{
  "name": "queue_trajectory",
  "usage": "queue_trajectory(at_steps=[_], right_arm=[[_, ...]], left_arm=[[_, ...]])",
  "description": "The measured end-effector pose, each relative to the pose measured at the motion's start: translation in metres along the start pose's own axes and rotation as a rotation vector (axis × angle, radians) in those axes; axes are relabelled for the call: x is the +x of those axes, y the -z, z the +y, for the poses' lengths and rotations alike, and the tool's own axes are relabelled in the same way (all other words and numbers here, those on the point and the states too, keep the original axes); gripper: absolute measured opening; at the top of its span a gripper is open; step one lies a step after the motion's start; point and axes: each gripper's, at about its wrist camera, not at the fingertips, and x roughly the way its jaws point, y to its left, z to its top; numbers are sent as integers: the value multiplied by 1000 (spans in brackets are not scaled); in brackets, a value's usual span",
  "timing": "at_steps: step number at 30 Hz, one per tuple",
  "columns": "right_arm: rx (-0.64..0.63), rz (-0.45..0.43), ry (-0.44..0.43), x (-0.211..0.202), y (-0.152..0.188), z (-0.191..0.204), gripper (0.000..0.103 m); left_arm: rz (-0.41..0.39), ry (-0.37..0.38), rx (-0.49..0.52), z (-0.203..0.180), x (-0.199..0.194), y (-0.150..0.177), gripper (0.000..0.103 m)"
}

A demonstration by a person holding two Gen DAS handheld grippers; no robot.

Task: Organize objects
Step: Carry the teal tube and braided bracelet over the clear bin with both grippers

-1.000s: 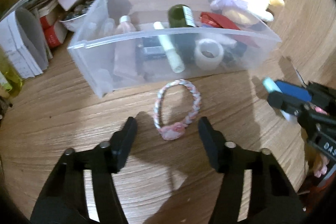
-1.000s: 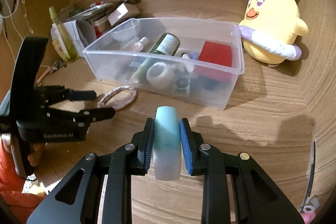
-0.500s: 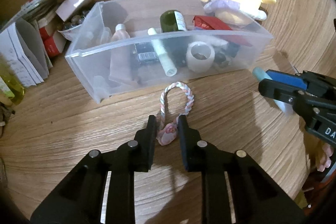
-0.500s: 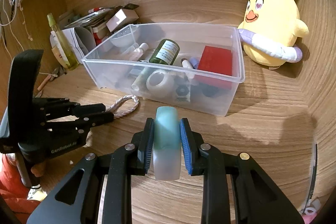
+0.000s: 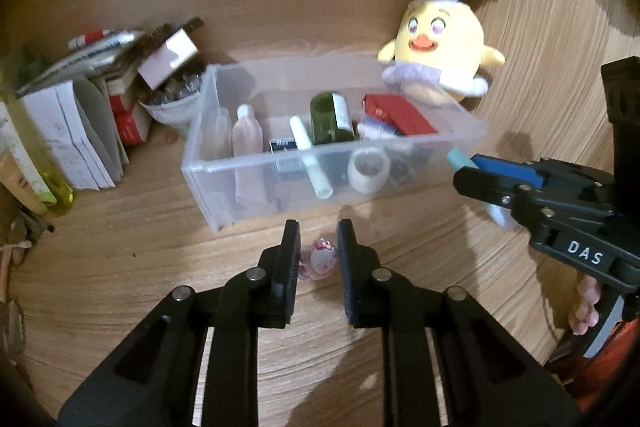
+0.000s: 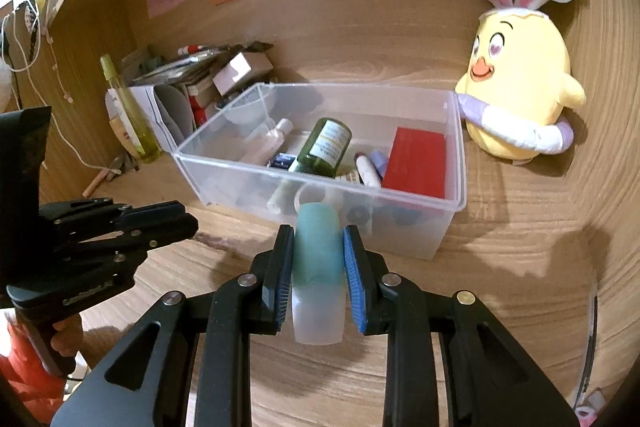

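My left gripper [image 5: 319, 255] is closing on the pink charm [image 5: 318, 262] of the braided bracelet, held clear above the wooden desk [image 5: 120, 267]; the cord is hidden. My right gripper [image 6: 318, 247] clamps a teal-capped tube [image 6: 318, 267], its long axis running along my fingers, cap pointing toward the clear bin [image 6: 452, 211] just ahead. Inside lie a green bottle [image 6: 326, 147] and red box [image 6: 416, 163]. A yellow plush chick [image 6: 520, 95] sits beside the bin.

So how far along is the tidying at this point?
Done: the clear bin already holds a green bottle and red box. In hand: left gripper, jaws closing, on the pink charm; right gripper clamps a teal tube. Left: binning both.
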Motion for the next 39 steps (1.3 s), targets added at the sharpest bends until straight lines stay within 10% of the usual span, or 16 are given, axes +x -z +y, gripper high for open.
queue_trajectory(at_steps=[12,25,39], right_arm=[[7,-44,-3,-6,-15,1,23],[5,-111,44,-14,-41,-12,23],[1,-111,91,4,-71,-24,23]], left_arm=[[-49,37,-21,8,-21,-11,6],[135,-3,-50,36,3,37,58],[178,12,13,16,37,46,58]])
